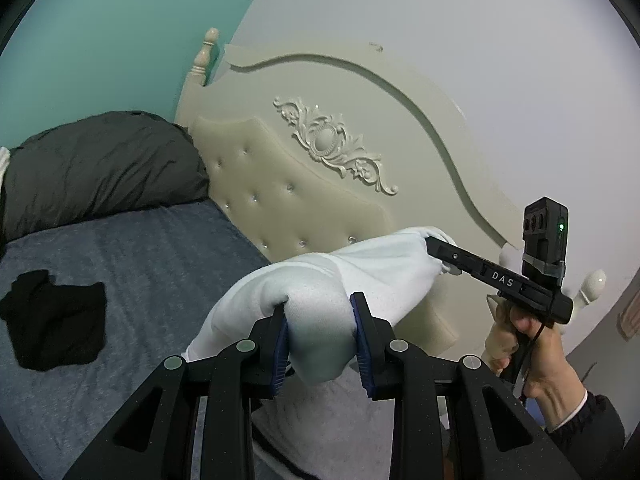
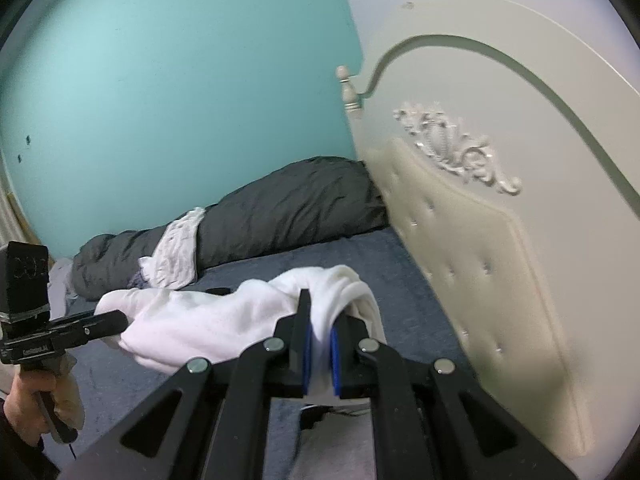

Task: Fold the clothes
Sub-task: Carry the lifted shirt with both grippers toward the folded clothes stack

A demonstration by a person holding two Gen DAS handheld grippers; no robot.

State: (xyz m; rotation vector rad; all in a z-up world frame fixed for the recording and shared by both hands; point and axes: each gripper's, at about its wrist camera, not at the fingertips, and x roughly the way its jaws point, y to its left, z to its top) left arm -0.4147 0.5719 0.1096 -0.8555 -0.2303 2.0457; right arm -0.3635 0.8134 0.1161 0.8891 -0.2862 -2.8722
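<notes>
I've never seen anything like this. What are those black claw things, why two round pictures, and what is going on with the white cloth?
There is no robot here: a person holds a hand-held left gripper and right gripper, each with a camera looking out along its jaws. Hence two round pictures, one from each tool, and each also shows the other tool from the side. The right gripper's jaws are pinched on a white garment; the left gripper's sit either side of a thick fold of it. The garment is lifted above a bed with a grey-blue bed cover. A black garment lies on the cover, a dark duvet sits by the cream headboard.
</notes>
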